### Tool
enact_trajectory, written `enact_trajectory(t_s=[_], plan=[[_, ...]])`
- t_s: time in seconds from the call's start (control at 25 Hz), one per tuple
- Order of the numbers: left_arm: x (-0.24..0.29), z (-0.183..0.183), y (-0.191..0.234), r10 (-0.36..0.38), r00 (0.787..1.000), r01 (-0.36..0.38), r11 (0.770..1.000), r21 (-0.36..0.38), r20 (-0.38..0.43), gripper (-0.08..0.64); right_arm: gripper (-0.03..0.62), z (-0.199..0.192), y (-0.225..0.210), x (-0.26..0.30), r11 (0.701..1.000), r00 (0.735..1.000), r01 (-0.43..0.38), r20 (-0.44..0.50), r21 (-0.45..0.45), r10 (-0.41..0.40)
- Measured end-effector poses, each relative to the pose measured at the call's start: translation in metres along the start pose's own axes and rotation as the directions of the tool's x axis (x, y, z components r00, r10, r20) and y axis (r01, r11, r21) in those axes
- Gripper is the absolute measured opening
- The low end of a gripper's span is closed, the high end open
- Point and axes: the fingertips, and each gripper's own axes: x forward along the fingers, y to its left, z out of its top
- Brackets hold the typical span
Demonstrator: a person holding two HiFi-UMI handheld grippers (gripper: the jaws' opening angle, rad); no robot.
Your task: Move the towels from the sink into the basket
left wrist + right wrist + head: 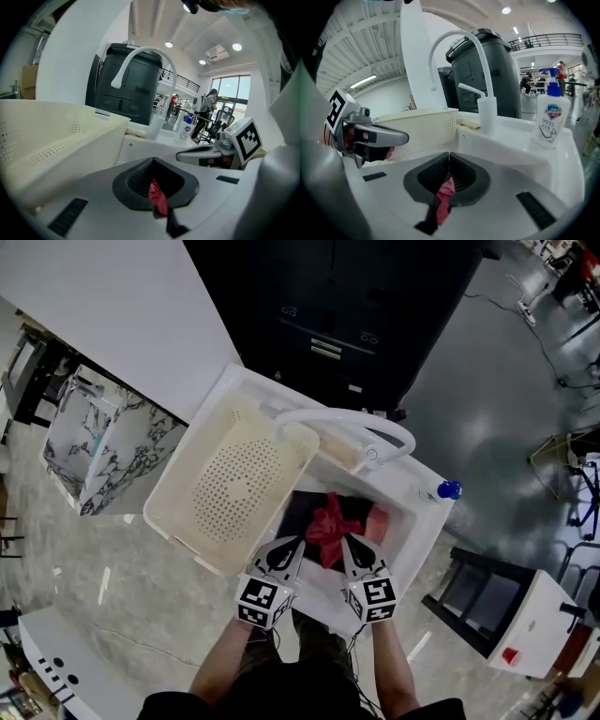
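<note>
**Both grippers pinch the red towel over the sink**

We take the white sink (pixel 427 526) as our landmark. Behind it stands a big dark cabinet (pixel 347 296); we can read no writing on it.

At the left side of the sink, touching it, sits the cream basket (pixel 178 491). Its walls and bottom have many small holes, and the bottom lies bare.

From the back edge of the sink the white faucet (pixel 349 424) bends in a high arc over the basin.

Inside the sink lies a dark towel (pixel 300 510), and at the right part of the basin we see a piece of pink cloth (pixel 378 521). The red towel (pixel 330 524) is bunched up above the middle of the basin, over the dark towel, right of the basket and not in it.

The left gripper (pixel 296 545) comes from the front edge of the sink. Its jaws are pressed together on a fold of the red towel. The right gripper (pixel 346 545), just beside it, also has its jaws closed on this red towel; a dark fold hangs there with the red one.

On the right back corner of the sink stands a white soap bottle (pixel 552 119) with a blue pump. Its label shows "99.9"; the blue logo is too blurred for us to read.
</note>
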Motion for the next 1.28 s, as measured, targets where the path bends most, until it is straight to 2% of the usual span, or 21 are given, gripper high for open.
enact_trajectory(t_s=[0.36,0.6,0.68,0.76,1.08,1.28], plan=[[0.013,-0.014,0.014,0.015,1.0,-0.016,0.999,-0.033,-0.025,0.008,0.029,-0.029,0.0,0.028,0.999,0.995,-0.036,-0.09,0.006,0.037],[0.018,-0.018,0.005,-0.011,0.999,0.009,0.999,-0.032,-0.04,0.008,0.032,-0.045,-0.003,0.055,0.998,0.986,-0.041,-0.163,-0.05,0.032],[0.018,-0.019,0.002,-0.018,0.999,0.016,0.999,-0.037,-0.04,0.008,0.042,-0.053,-0.003,0.066,0.997,0.979,-0.053,-0.2,-0.053,0.042],[0.018,-0.022,0.001,-0.022,0.999,0.02,0.999,-0.039,-0.046,0.008,0.143,-0.063,-0.003,0.076,0.997,0.968,-0.072,-0.243,-0.038,0.061],[0.014,-0.029,0.0,-0.017,0.998,0.014,0.999,-0.047,-0.061,0.008,0.179,-0.104,-0.004,0.105,0.996,0.916,-0.085,-0.396,-0.028,0.067],[0.01,-0.032,0.004,-0.005,0.998,0.002,0.999,-0.051,-0.065,0.008,0.179,-0.115,-0.005,0.112,0.997,0.904,-0.076,-0.423,-0.023,0.059]])
